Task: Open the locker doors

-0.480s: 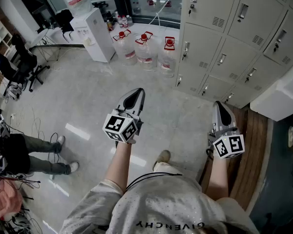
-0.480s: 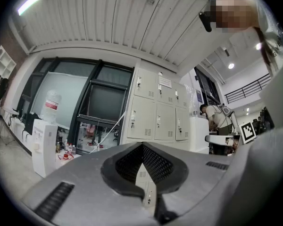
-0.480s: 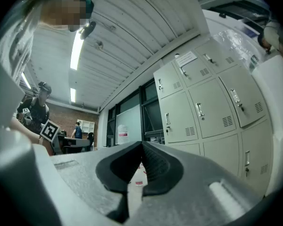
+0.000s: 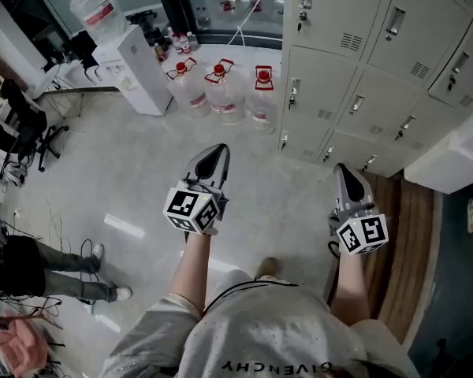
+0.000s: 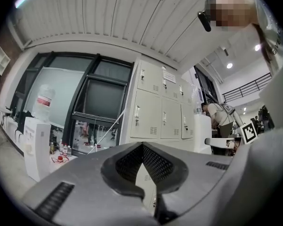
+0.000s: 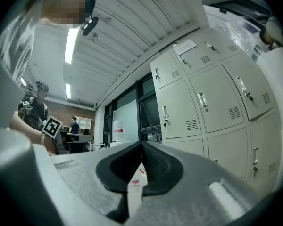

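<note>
A bank of beige lockers fills the upper right of the head view, all doors closed, each with a small metal handle. The same lockers show ahead in the left gripper view, and the lockers stand to the right in the right gripper view. My left gripper is held out over the floor, shut and empty, well short of the lockers. My right gripper points at the lowest locker row, shut with nothing in it.
Three large water bottles with red caps stand on the floor beside the lockers. A white water dispenser is at the upper left. A seated person's legs and cables lie at the left. A white cabinet juts in at the right.
The view has shifted slightly toward the lockers; both grippers sit a little higher and further left in the head view. Their jaws remain shut.
</note>
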Available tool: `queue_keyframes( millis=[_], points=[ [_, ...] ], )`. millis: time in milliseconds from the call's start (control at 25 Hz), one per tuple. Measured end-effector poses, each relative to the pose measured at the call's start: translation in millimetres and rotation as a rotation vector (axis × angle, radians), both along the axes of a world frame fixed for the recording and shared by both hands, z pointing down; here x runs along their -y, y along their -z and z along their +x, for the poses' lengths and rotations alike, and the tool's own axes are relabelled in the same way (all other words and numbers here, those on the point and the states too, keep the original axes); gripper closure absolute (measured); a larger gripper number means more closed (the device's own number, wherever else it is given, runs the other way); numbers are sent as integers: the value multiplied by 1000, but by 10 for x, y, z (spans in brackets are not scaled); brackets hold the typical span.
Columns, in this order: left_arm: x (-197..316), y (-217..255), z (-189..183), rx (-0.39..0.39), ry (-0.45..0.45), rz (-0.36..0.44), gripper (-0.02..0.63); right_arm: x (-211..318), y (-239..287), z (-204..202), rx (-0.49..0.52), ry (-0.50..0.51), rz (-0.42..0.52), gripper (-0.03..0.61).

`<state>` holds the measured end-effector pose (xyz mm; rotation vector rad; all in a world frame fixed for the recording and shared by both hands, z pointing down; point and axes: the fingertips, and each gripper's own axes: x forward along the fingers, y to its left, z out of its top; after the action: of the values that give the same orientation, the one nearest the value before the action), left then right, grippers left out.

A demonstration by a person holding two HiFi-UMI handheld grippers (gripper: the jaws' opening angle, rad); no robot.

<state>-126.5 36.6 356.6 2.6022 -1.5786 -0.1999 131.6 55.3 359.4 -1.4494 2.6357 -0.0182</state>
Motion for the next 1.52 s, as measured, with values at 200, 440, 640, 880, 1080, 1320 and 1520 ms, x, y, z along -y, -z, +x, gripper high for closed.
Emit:
queue_keyframes(
  millis=[200, 440, 640, 880, 1080, 1320, 1520],
  points=[
    [281, -123, -27, -12, -6, -28, 615, 275, -116, -121, -22, 11, -21, 581],
    [835, -148, 2, 1, -29, -32, 617, 857, -72, -204, 3, 3, -27, 582],
    [1568, 42, 3, 0, -69, -5, 615, 1586, 233, -353, 8, -19, 7, 583],
    [2463, 297, 19, 2, -127, 21, 615, 2551, 725, -559, 4, -31, 62, 575],
    [3075, 415, 77, 3, -168, 28, 615, 3258, 1030, -682, -11, -60, 93, 554],
    [3586, 484, 117, 8, -208, 31, 615, 3945, 1313, -801, -43, -93, 117, 509],
    [3816, 427, 109, 1, -229, 24, 615, 4416, 1501, -910, -104, -118, 121, 483]
  ],
)
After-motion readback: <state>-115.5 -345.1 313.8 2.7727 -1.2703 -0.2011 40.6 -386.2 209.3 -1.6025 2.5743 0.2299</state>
